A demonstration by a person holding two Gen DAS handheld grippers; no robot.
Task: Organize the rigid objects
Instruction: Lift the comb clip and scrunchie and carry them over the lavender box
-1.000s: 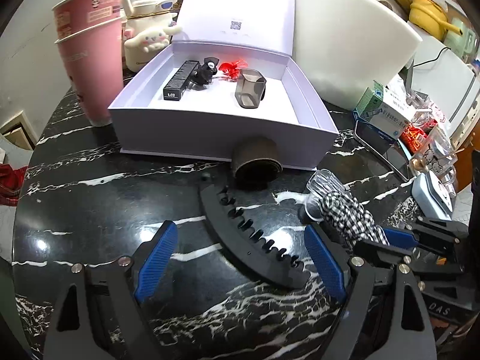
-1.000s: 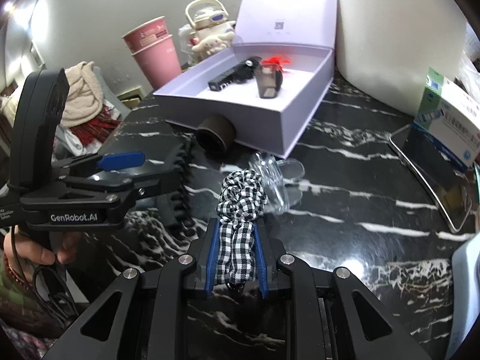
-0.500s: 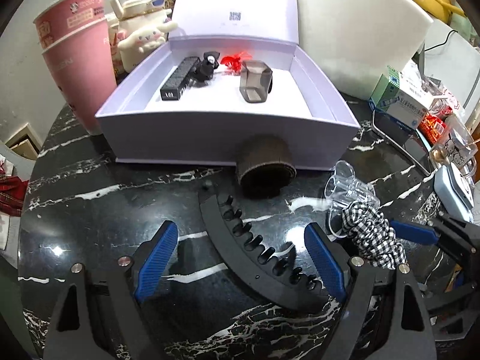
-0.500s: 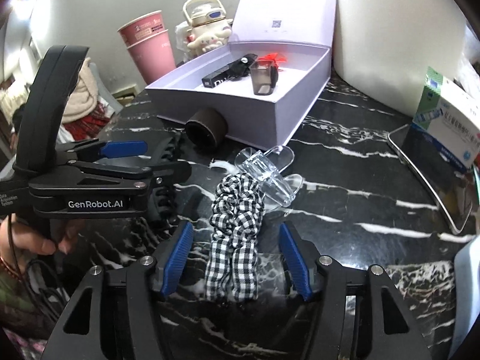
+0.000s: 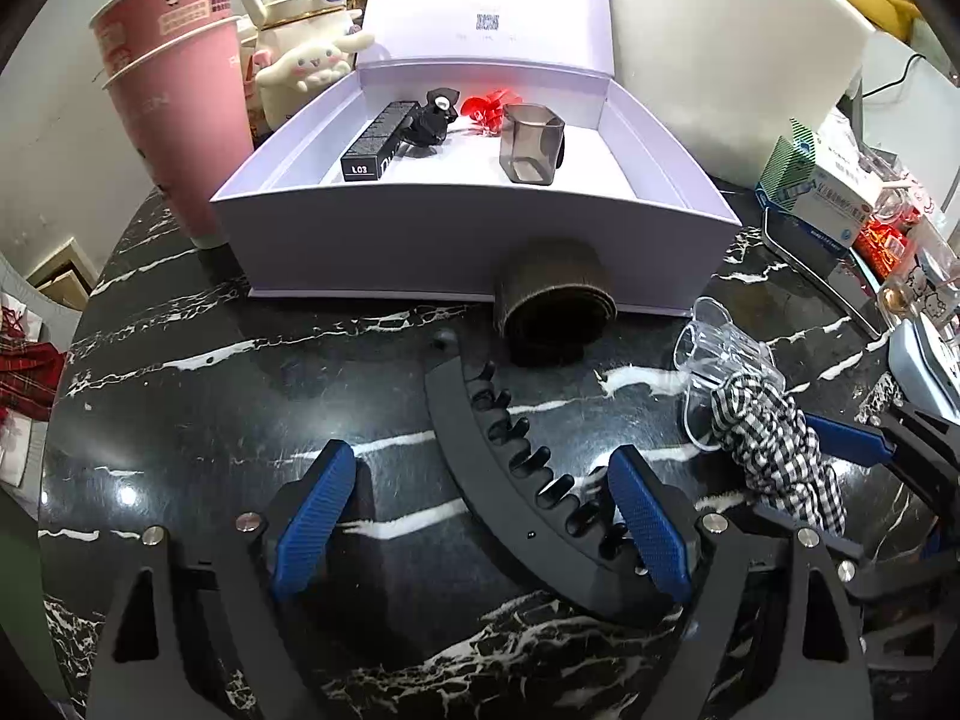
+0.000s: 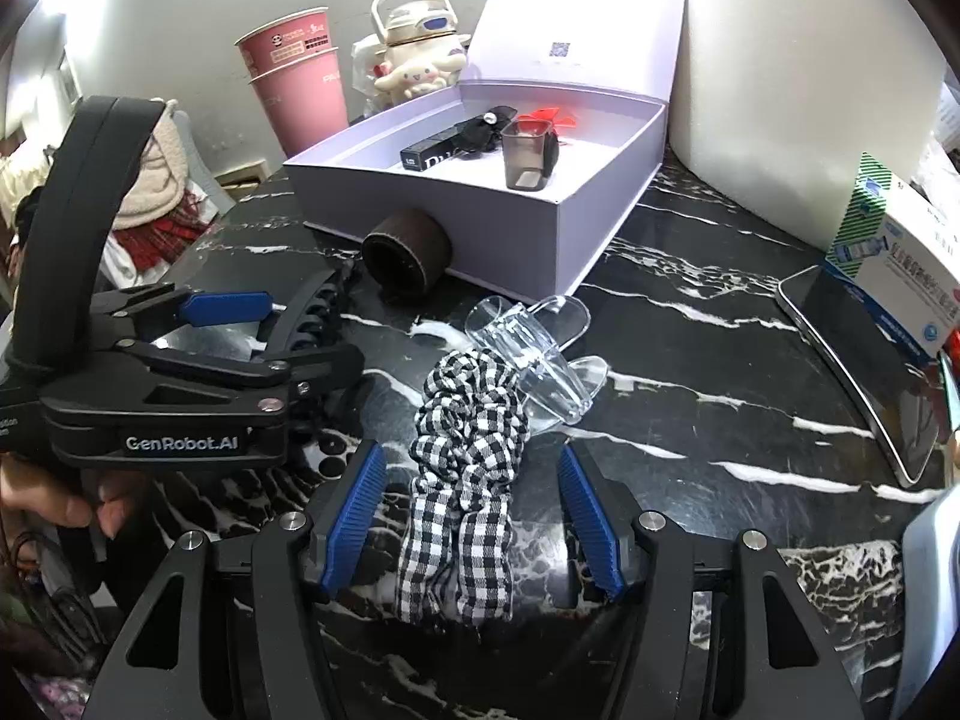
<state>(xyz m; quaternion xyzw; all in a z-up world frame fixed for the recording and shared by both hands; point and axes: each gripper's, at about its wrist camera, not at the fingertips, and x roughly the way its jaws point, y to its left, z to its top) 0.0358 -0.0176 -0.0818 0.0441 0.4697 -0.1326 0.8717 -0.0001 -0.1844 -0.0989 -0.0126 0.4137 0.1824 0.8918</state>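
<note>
Hair claw (image 5: 516,480), black and rigid, lies on the desk (image 5: 240,396) near the lavender box (image 5: 468,240), between wide-spread left tongs (image 5: 480,516). Squeeze across its spine. Right tongs (image 6: 471,516), just opened, straddle the scrunchie (image 6: 465,480) without pressing.

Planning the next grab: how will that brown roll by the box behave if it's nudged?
The brown roll lies on its side on smooth marble, so it would probably roll. The box behind should block it that way. It looks hollow, so likely light.
</note>
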